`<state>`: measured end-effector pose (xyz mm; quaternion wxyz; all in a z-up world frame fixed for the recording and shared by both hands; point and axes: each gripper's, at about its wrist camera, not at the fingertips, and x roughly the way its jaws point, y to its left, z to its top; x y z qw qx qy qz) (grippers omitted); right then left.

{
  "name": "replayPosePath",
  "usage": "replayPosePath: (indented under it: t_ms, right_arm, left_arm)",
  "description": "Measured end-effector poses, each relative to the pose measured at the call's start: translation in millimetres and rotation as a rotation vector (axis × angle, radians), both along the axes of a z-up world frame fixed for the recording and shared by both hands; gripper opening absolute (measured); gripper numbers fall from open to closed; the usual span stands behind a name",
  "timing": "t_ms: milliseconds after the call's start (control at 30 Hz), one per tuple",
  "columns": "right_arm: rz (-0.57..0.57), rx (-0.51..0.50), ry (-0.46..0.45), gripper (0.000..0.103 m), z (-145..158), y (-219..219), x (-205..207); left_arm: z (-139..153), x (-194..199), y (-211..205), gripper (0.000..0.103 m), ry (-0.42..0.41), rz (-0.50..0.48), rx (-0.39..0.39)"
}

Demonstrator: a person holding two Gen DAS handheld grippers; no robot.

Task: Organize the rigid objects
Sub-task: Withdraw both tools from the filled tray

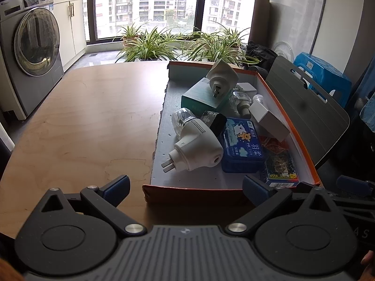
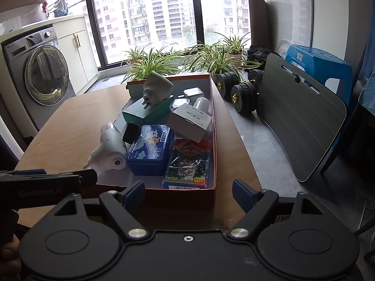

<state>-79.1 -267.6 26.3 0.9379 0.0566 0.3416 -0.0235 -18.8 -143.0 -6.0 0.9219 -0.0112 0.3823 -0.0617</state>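
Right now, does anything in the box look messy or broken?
Yes. The box's left wall looks torn and ragged. Inside, one white plug-in sits tilted on top of the teal box, and another lies on its side.

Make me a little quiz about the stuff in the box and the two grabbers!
1. True or false: the left gripper is holding the blue tin.
2. What lies nearest the box's near right corner?
A. teal box
B. card pack
C. white plug
3. Fill in: both grippers, left and right, hover in front of the box with jaws ____.

Key: 1 false, it holds nothing; 2 B; 3 open.
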Motion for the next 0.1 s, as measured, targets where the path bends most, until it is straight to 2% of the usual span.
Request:
replayPosePath:
  t_ms: [100]
  right_arm:
    - [0.002,-0.001,0.002,0.096,-1.1,0.0,0.3]
  left_arm:
    - [-1.0,1.2,0.4,0.103,0.005,-0.004,0.000]
